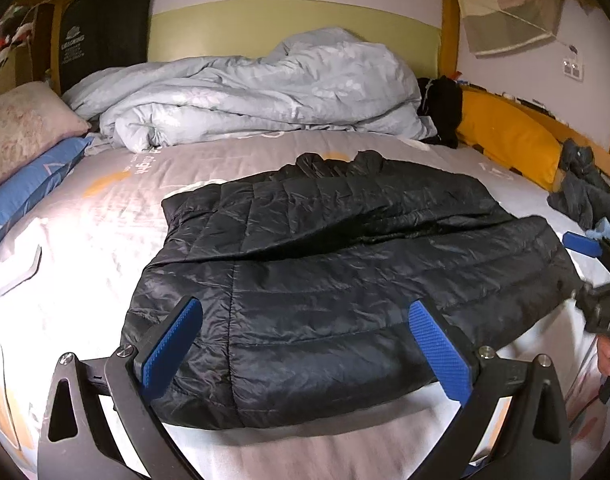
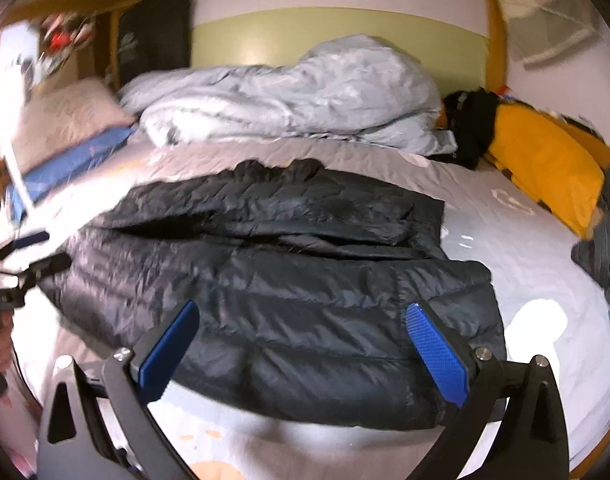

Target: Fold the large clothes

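Black puffer jacket (image 1: 345, 272) lies between both grippers' wide-spread, empty fingers (image 1: 173, 344) — untouched.

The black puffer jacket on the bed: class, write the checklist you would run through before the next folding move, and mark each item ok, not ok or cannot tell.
1. Left gripper jaws open: ok.
2. Right gripper jaws open: ok.
3. Black puffer jacket free of both grippers: ok, nothing sits between either pair of jaws.
4. Jacket lying flat on the bed sheet: ok, with one part already folded over along its length.
5. Grey quilt apart from the jacket: ok.
6. Dark clothes at the bed's edge clear of the fold: cannot tell.
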Demonstrator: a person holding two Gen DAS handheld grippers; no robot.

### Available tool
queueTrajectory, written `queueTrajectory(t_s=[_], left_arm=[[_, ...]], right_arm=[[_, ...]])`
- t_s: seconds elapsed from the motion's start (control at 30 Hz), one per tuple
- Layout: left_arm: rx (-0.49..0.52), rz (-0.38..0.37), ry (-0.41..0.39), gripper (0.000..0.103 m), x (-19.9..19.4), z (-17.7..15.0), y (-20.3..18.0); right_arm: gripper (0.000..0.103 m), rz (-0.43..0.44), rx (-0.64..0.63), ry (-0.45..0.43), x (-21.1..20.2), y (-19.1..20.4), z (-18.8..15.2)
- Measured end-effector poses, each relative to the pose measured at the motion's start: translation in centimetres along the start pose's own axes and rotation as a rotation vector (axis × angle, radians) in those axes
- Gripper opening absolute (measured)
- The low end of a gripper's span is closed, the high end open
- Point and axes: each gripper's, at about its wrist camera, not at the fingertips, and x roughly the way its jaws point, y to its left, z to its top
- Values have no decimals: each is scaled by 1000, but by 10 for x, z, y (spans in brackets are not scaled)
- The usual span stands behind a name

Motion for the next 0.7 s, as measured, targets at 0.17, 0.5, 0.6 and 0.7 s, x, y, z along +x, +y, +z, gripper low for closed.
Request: queueTrajectory(t_s=[0.17,0.5,0.6,0.7], left_arm=[[39,-4,18,102,4,-6,-8],[284,-15,169,102,38,-40,-58],[367,50,198,102,50,-51,-69],[418,122,211,102,60,-59,-72]], right_arm=[[103,-1,-227,40,3,37,-12],[103,-52,-276,174,28,48,-51],[103,-97,-364,184,33,57,-58],[103,-142,-398,185,39,57,-61]])
